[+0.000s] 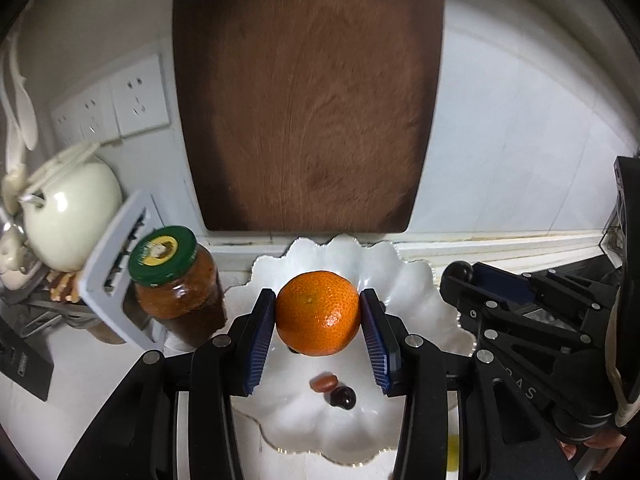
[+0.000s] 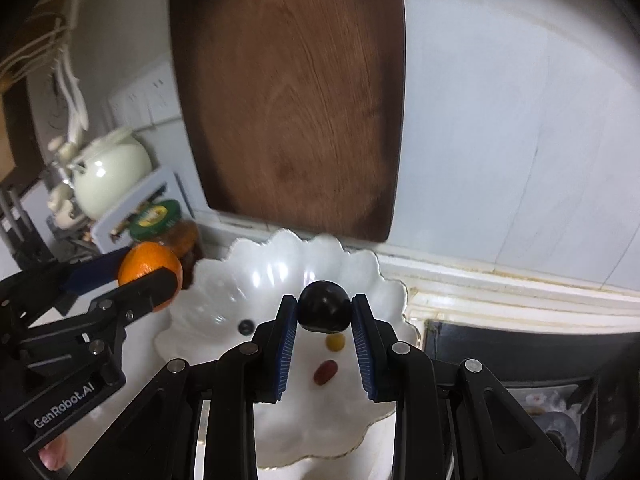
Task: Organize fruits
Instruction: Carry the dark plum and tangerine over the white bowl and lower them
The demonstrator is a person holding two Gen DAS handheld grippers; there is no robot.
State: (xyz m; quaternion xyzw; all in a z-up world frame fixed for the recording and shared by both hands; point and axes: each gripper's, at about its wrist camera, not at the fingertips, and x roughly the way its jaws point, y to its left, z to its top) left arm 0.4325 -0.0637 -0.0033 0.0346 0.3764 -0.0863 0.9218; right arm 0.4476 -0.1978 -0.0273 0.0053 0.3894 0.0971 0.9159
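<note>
My left claw point(image 1: 318, 314) clamps the firm orange point(image 1: 317, 312) by its sides; my right claw point(image 2: 324, 308) pinches a slippery, soft plum point(image 2: 324, 306).

My left gripper point(image 1: 318, 320) clamps a bright orange point(image 1: 317, 312), dimpled and glossy. My right gripper point(image 2: 324, 316) pinches a round dark plum point(image 2: 323, 306). Below both, the scalloped white plate point(image 2: 256, 280) holds a red date point(image 2: 325, 372), a yellow berry point(image 2: 335, 342) and a dark berry point(image 2: 245, 326).
</note>
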